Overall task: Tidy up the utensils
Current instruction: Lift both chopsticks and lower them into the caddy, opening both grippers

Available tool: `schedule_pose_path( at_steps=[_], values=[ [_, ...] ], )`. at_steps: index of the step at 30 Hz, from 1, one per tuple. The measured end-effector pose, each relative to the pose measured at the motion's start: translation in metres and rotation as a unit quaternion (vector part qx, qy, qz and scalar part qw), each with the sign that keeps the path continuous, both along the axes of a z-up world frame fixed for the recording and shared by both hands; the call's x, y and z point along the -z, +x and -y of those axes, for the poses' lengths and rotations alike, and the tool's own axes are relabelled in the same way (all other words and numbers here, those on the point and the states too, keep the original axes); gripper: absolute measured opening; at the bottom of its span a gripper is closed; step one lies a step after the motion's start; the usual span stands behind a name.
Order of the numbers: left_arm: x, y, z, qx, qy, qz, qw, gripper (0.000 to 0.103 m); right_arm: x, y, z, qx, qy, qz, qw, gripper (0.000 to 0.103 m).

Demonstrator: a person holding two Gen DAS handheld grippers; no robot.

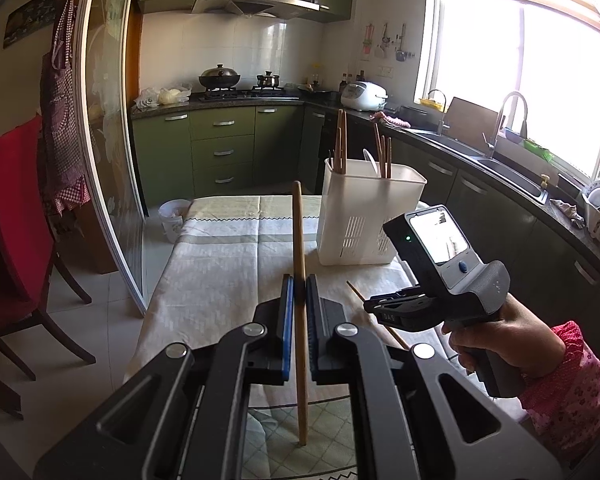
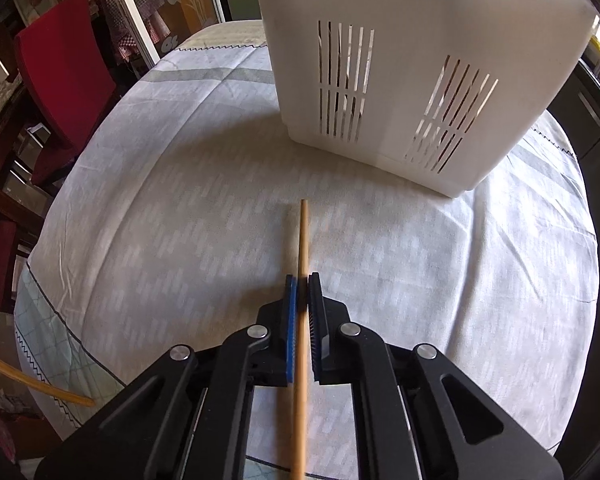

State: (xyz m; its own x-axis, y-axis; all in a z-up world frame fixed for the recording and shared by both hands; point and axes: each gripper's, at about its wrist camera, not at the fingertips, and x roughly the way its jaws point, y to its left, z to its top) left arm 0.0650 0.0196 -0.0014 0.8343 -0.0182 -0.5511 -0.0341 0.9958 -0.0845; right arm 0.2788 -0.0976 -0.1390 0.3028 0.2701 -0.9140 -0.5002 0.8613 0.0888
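Observation:
My left gripper point(image 1: 299, 294) is shut on a wooden chopstick point(image 1: 299, 240) and holds it above the table, pointing away from me. My right gripper point(image 2: 302, 294) is shut on another wooden chopstick point(image 2: 302, 248), low over the tablecloth, just in front of the white slotted utensil holder point(image 2: 412, 60). In the left wrist view the right gripper point(image 1: 370, 304) is at the right, below the holder point(image 1: 364, 216), its chopstick point(image 1: 396, 334) showing under it. The holder stands at the table's far right and holds several chopsticks point(image 1: 342, 140) and a white spoon.
A pale checked tablecloth point(image 1: 220, 264) covers the table. A red chair point(image 1: 16, 216) stands at the left. A kitchen counter with a sink point(image 1: 500, 168) runs along the right. A sliding glass door point(image 1: 108, 140) is at the left. A white bin point(image 1: 174, 216) sits on the floor beyond the table.

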Motion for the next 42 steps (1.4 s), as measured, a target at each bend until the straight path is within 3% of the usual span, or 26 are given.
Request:
schedule_pose_path(
  at_steps=[7,13,18,26,42],
  values=[
    [-0.001,0.001,0.002,0.005,0.003,-0.002,1.0000,0.006,-0.059,-0.020,0.032,0.002,0.065,0.055,0.996,0.007],
    [0.000,0.001,0.003,0.001,0.006,-0.002,1.0000,0.006,-0.120,-0.062,0.074,0.013,0.123,0.136,0.983,0.007],
    [0.001,0.001,0.003,0.000,0.008,-0.001,1.0000,0.006,-0.149,-0.095,0.104,0.018,0.144,0.180,0.973,0.007],
    [0.001,-0.001,0.009,0.005,0.012,0.002,0.9999,0.006,-0.156,-0.123,0.124,0.019,0.145,0.200,0.969,0.007],
    [-0.006,-0.001,0.007,0.009,0.003,0.007,0.9999,0.006,-0.156,-0.118,0.125,0.016,0.149,0.196,0.969,0.007]
  ],
)
